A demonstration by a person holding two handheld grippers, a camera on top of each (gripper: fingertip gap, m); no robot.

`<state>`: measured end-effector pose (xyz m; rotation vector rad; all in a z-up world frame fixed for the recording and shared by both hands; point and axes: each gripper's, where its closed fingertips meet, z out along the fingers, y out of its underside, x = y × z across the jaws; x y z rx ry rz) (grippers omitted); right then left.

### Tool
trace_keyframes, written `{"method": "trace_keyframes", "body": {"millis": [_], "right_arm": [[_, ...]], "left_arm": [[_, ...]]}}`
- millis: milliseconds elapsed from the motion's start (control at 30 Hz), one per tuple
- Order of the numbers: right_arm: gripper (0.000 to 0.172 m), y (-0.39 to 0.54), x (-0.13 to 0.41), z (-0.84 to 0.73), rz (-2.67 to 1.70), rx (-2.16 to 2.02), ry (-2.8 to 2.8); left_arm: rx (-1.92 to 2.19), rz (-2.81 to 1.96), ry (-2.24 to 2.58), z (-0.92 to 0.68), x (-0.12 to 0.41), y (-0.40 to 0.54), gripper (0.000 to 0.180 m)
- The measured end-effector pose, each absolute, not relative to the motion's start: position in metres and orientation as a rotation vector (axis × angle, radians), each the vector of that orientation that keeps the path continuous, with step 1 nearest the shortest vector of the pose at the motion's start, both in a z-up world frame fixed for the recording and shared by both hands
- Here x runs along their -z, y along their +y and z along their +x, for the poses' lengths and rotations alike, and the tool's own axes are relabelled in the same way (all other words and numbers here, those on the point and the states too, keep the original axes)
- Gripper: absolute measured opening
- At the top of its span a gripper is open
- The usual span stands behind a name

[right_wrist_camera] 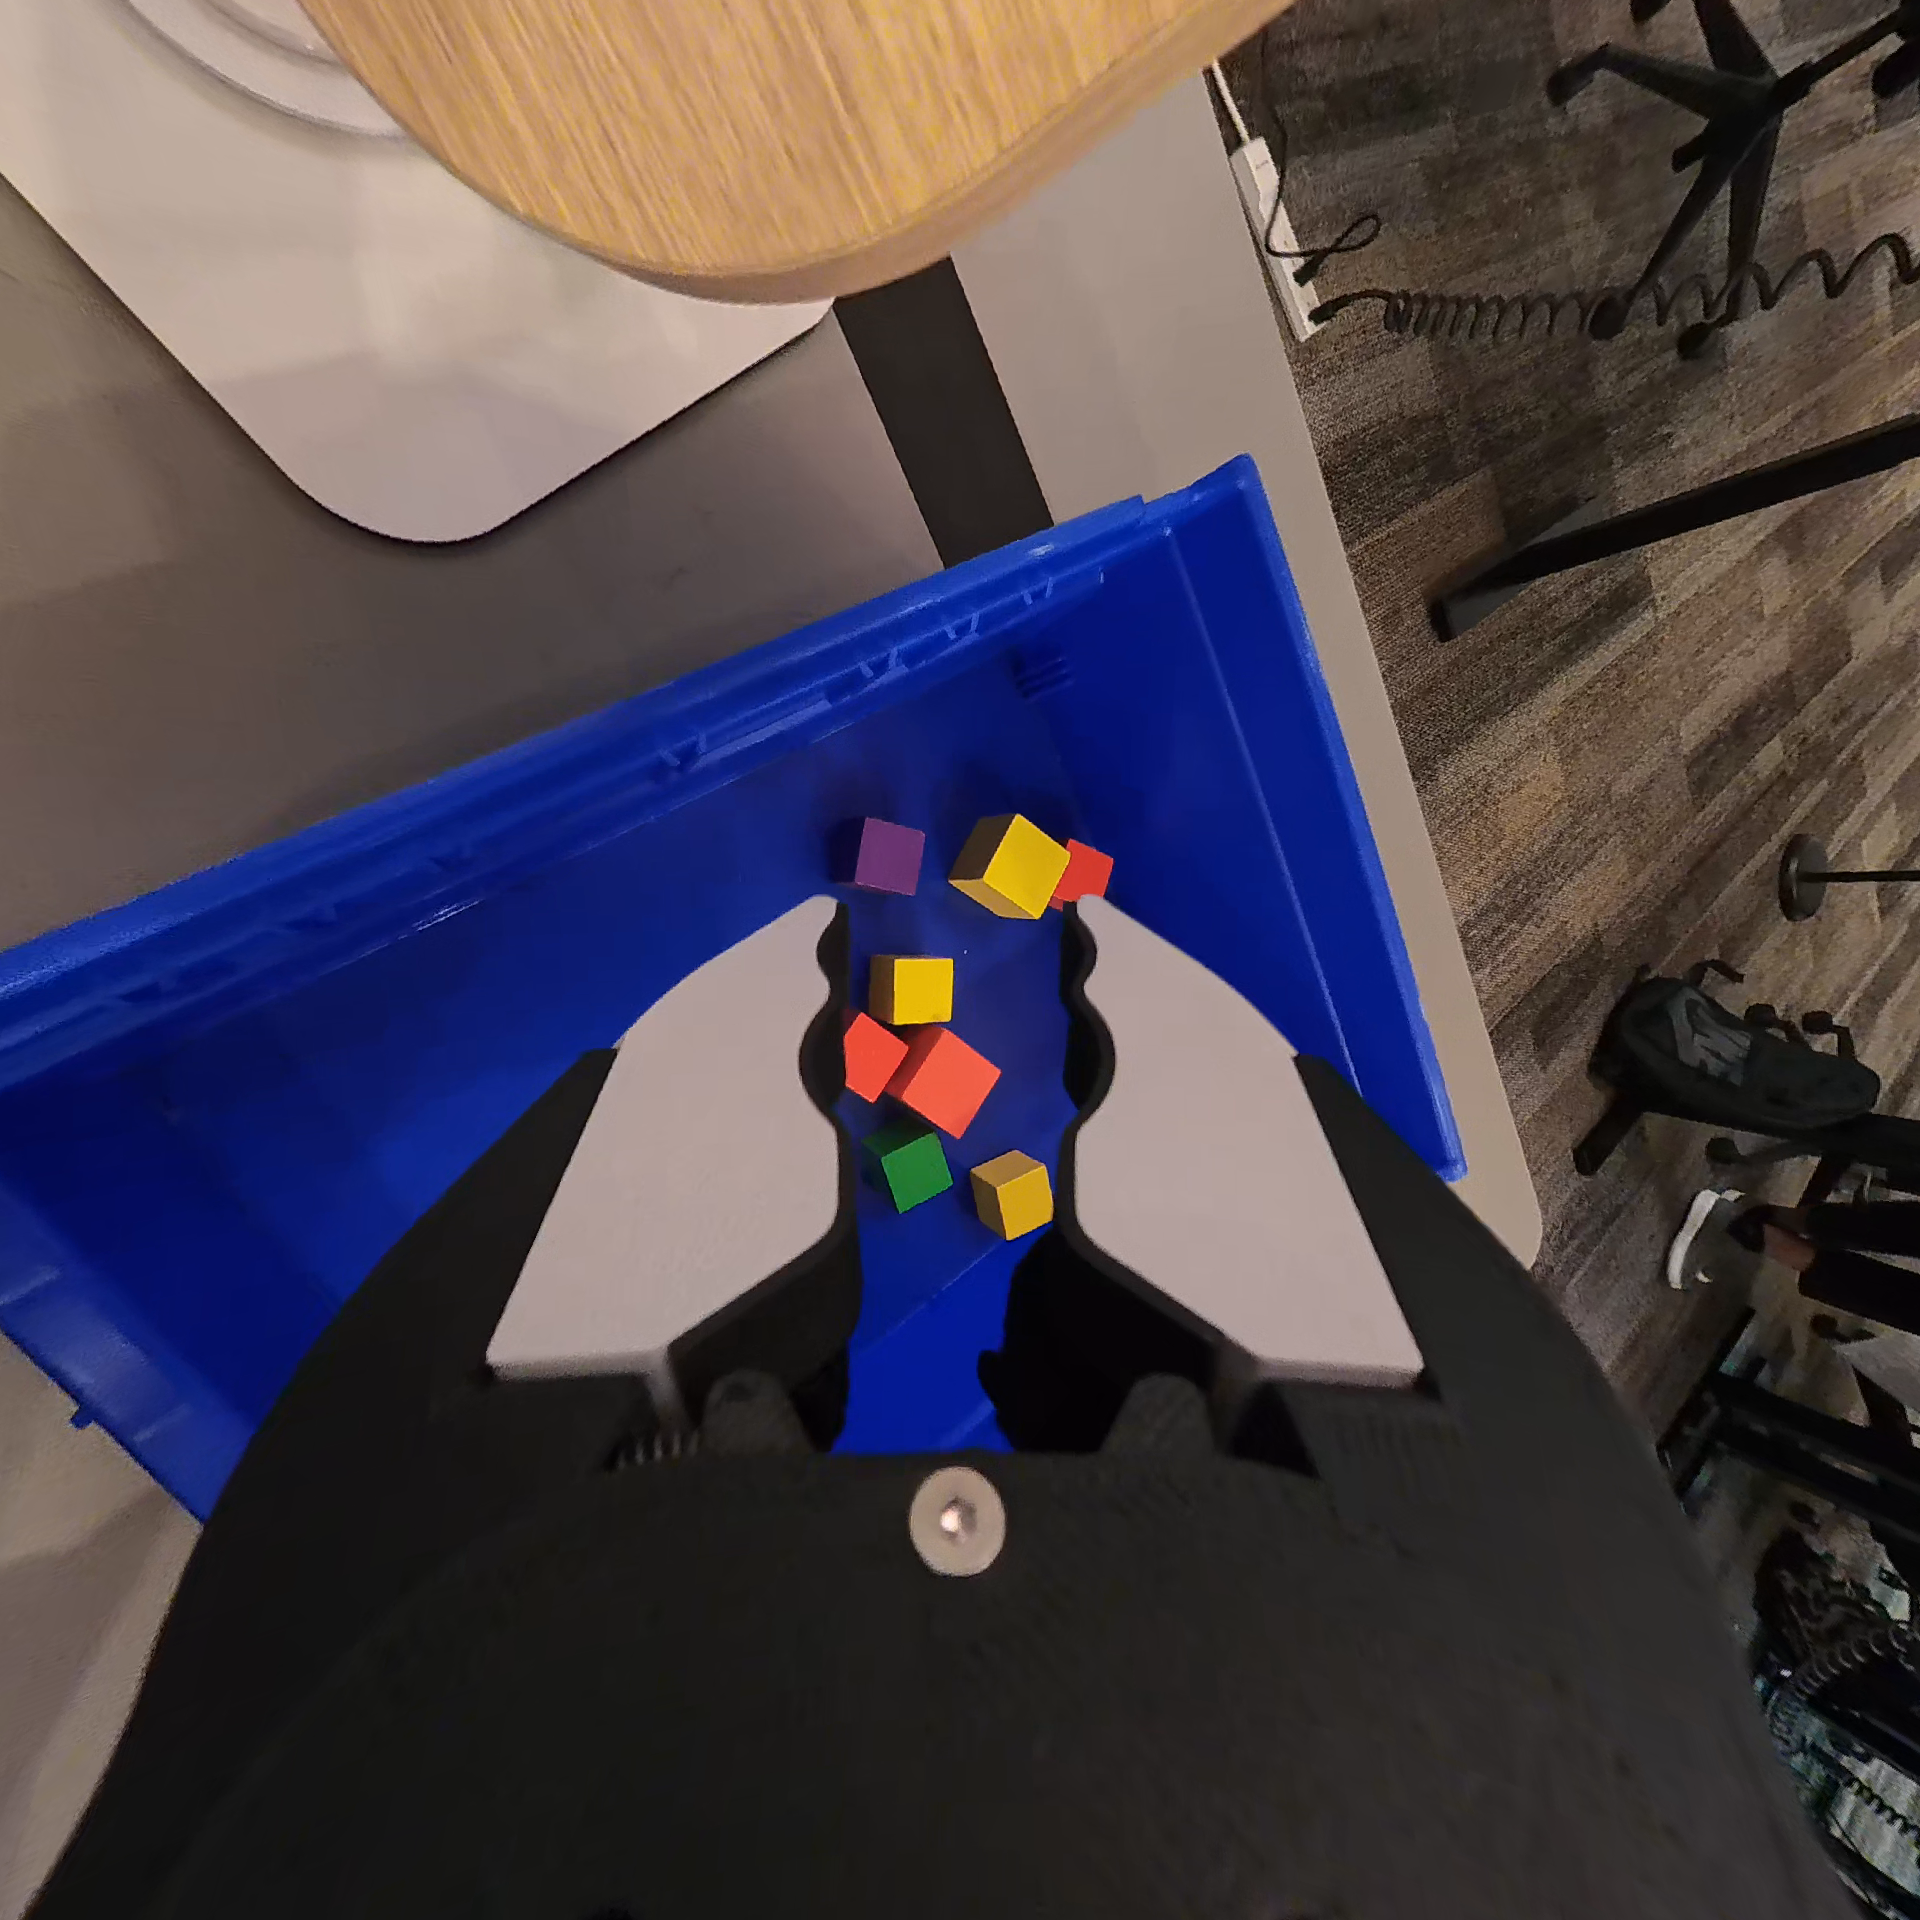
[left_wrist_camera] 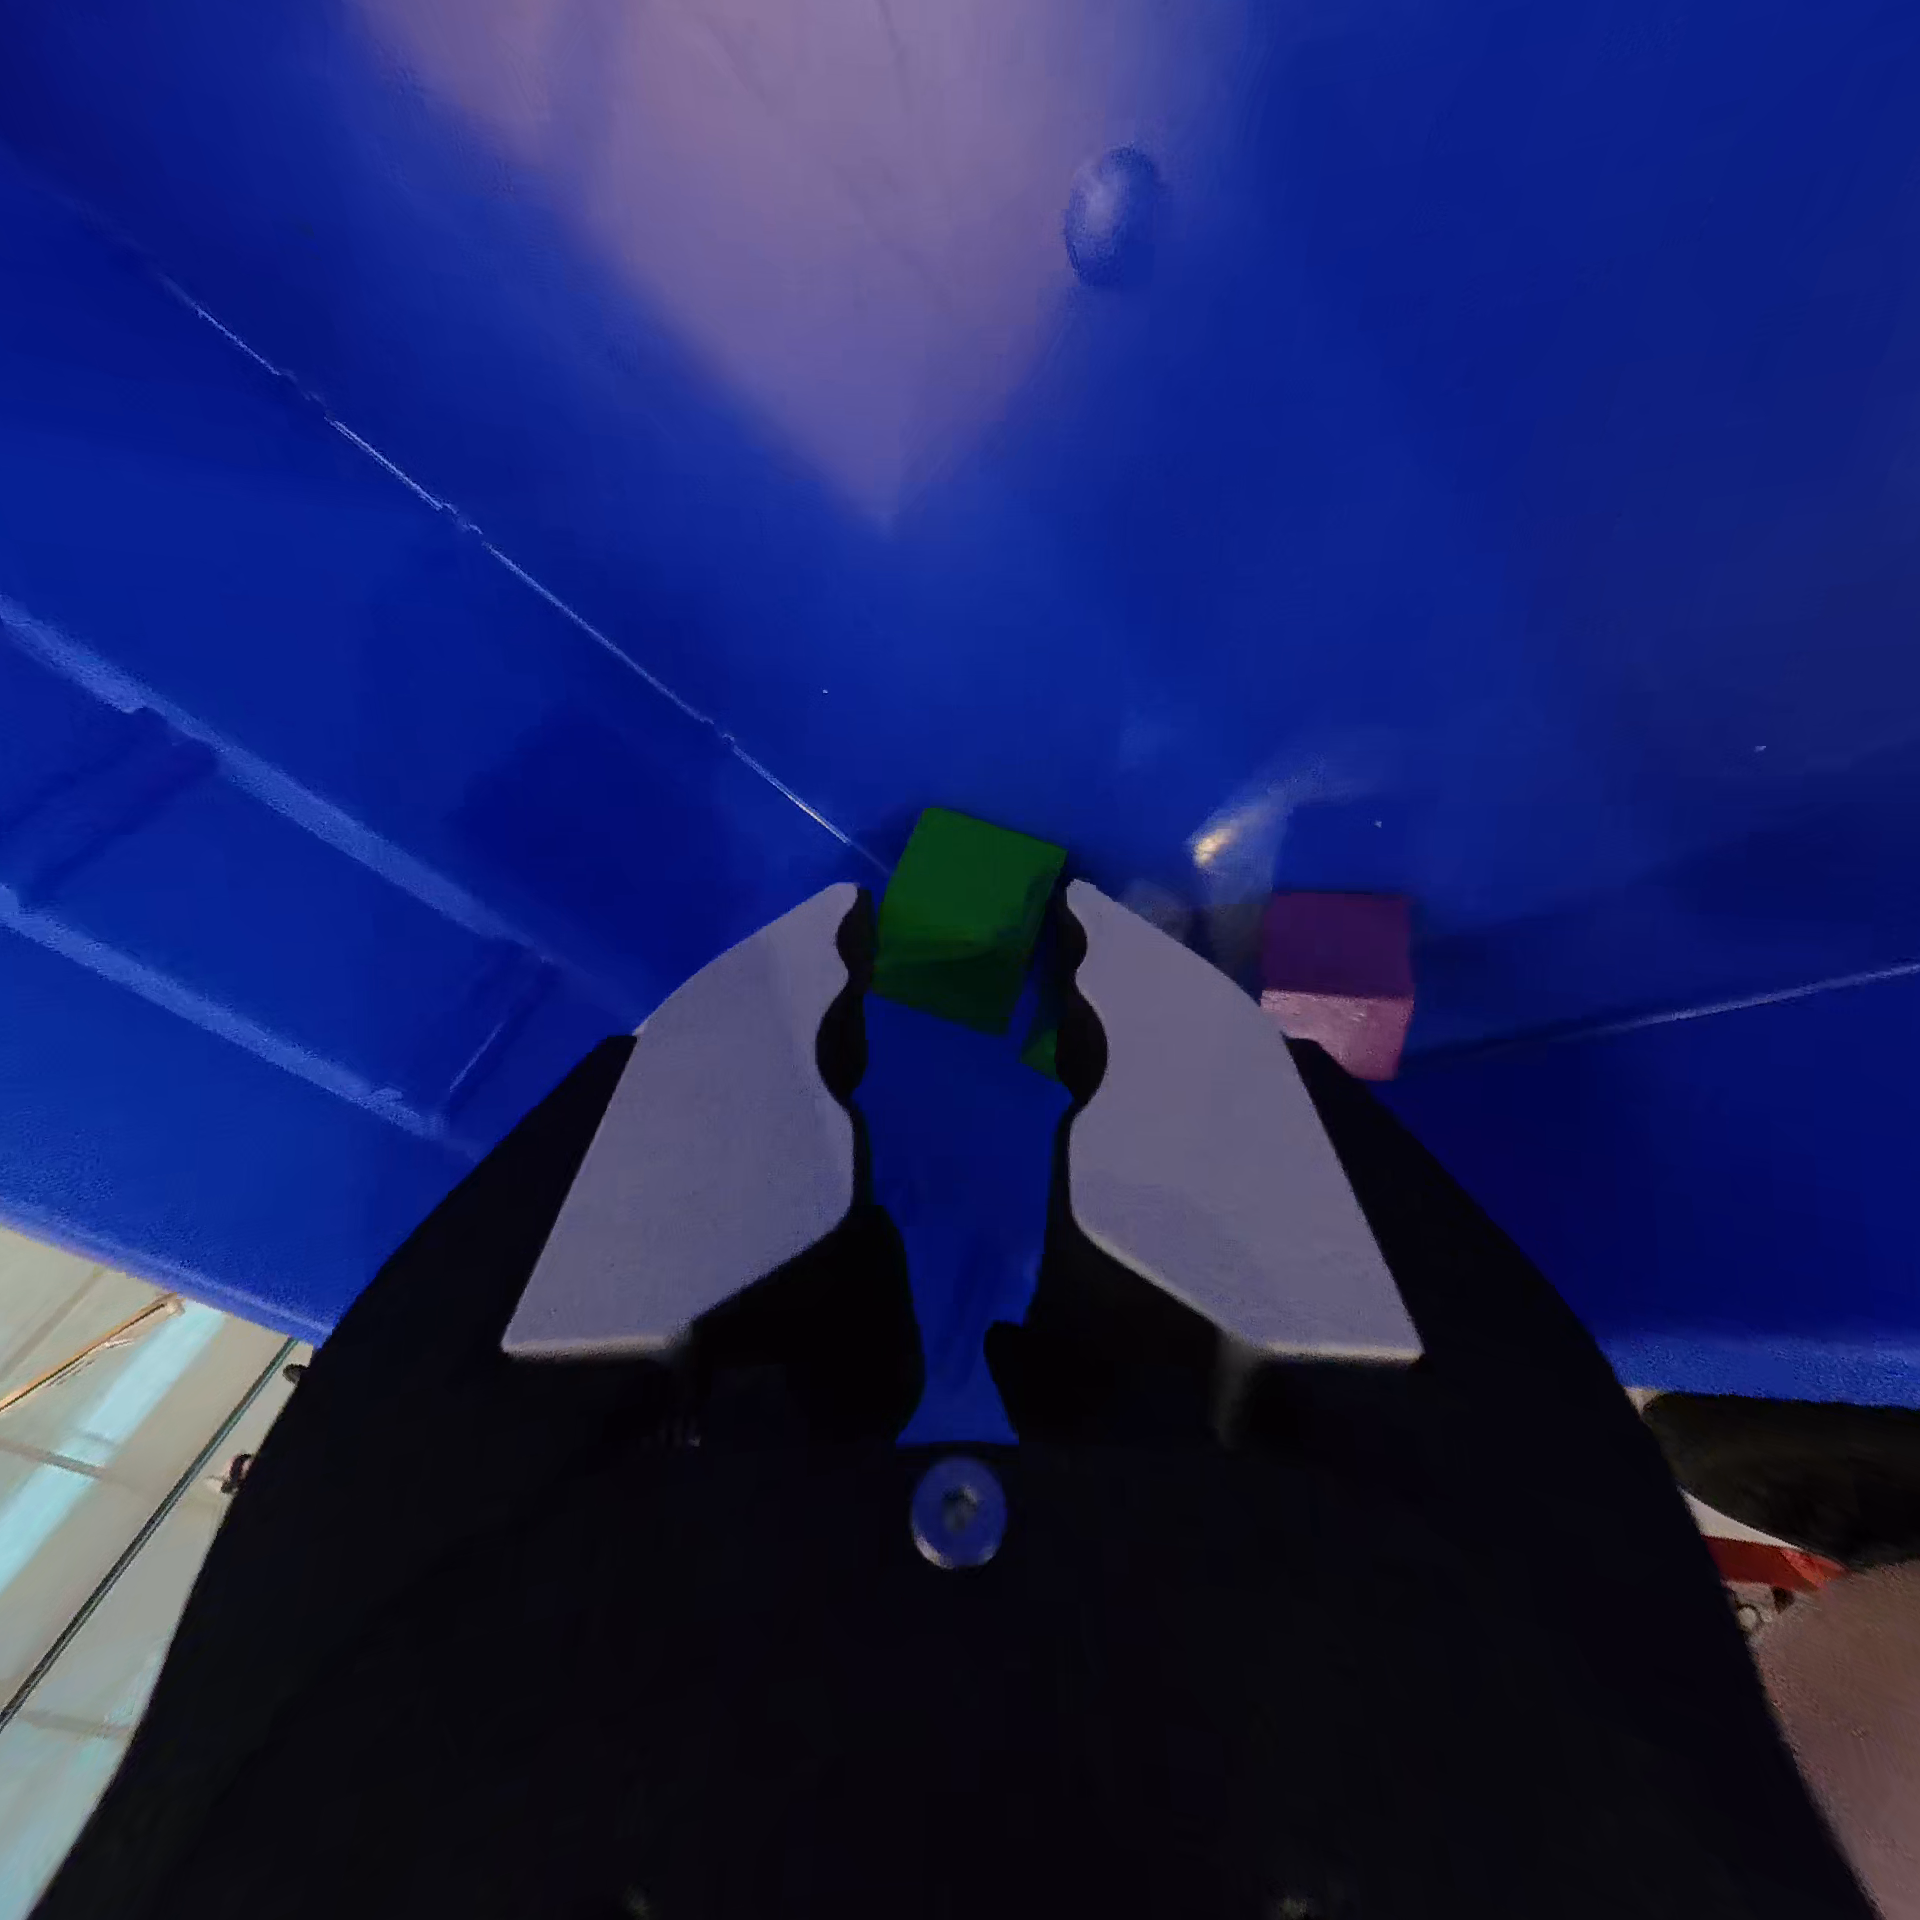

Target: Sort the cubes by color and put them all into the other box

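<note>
- Left hand-held gripper point(left_wrist_camera: 961, 914) deep inside a blue box point(left_wrist_camera: 416, 520), fingertips on both sides of a green cube point(left_wrist_camera: 966, 914) close to the corner of the box floor.
- Both black pads right against the side faces of the green cube, so probably clenched on it; cube a little turned between them, not yet lifted clear as far as visible.
- A small green piece point(left_wrist_camera: 1039, 1044) showing behind the right pad; a second cube or a reflection, impossible to tell.
- One purple cube point(left_wrist_camera: 1335, 971) just beside, to the right, on the same floor.
- Right hand-held gripper point(right_wrist_camera: 956, 914) above a blue box point(right_wrist_camera: 623, 748) on the grey surface point(right_wrist_camera: 312, 644), jaws apart and grasping nothing; cubes below only seen through the gap.
- In that box, lying mixed and not grouped: purple cube point(right_wrist_camera: 888, 855), three yellow cubes point(right_wrist_camera: 1013, 864), three red cubes point(right_wrist_camera: 945, 1078) and a green cube point(right_wrist_camera: 912, 1169).
- Whether both views show the same box or two different ones: not possible to say.
- Judgement: task at an early or middle stage, no colour groups visible anywhere, many cubes waiting for transfer.
- Remaining: lifting the green cube, carrying it over, then repeating for each colour.
</note>
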<state>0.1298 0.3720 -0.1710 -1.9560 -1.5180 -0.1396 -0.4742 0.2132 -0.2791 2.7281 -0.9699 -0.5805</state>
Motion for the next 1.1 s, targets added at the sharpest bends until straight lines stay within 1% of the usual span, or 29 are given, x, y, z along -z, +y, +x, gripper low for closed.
{"method": "trace_keyframes", "body": {"millis": [233,300,433,533,600,667,733,800,900,967,1033,1100], "right_arm": [[0.039,0.370,0.170,0.124,-1.936,0.141,-1.532],[0.037,0.369,0.163,0.120,-1.906,0.138,-1.524],[0.039,0.357,0.136,0.100,-1.761,0.075,-1.520],[0.042,0.339,0.106,0.072,-1.561,0.036,-1.527],[0.043,0.319,0.081,0.048,-1.376,0.003,-1.526],[0.041,0.291,0.053,0.021,-1.156,-0.037,-1.498],[0.039,0.257,0.039,-0.004,-0.997,-0.117,-1.499],[0.044,0.230,0.036,-0.027,-0.881,-0.146,-1.507],[0.049,0.203,0.046,-0.054,-0.744,-0.112,-1.542],[0.053,0.194,0.054,-0.066,-0.695,-0.085,-1.554],[0.052,0.187,0.058,-0.074,-0.659,-0.094,-1.549],[0.050,0.186,0.060,-0.077,-0.640,-0.054,-1.540]], "left_arm": [[0.526,2.821,-1.012,-0.469,0.273,0.222,0.032],[0.540,2.936,-1.055,-0.463,0.256,0.235,0.031],[0.483,3.286,-1.187,-0.430,0.198,0.264,0.030],[0.102,3.568,-1.344,-0.379,0.142,0.269,0.030],[-0.290,3.675,-1.495,-0.337,0.102,0.262,0.030],[-0.718,3.668,-1.671,-0.293,0.067,0.249,0.030],[-1.157,3.523,-1.833,-0.243,0.047,0.236,0.030],[-1.442,3.354,-1.914,-0.197,0.043,0.227,0.030],[-1.849,3.025,-1.919,-0.137,0.049,0.211,0.030],[-2.006,2.836,-1.901,-0.108,0.055,0.199,0.030],[-2.119,2.696,-1.896,-0.087,0.057,0.188,0.029],[-2.146,2.616,-1.913,-0.073,0.061,0.180,0.029]]}}
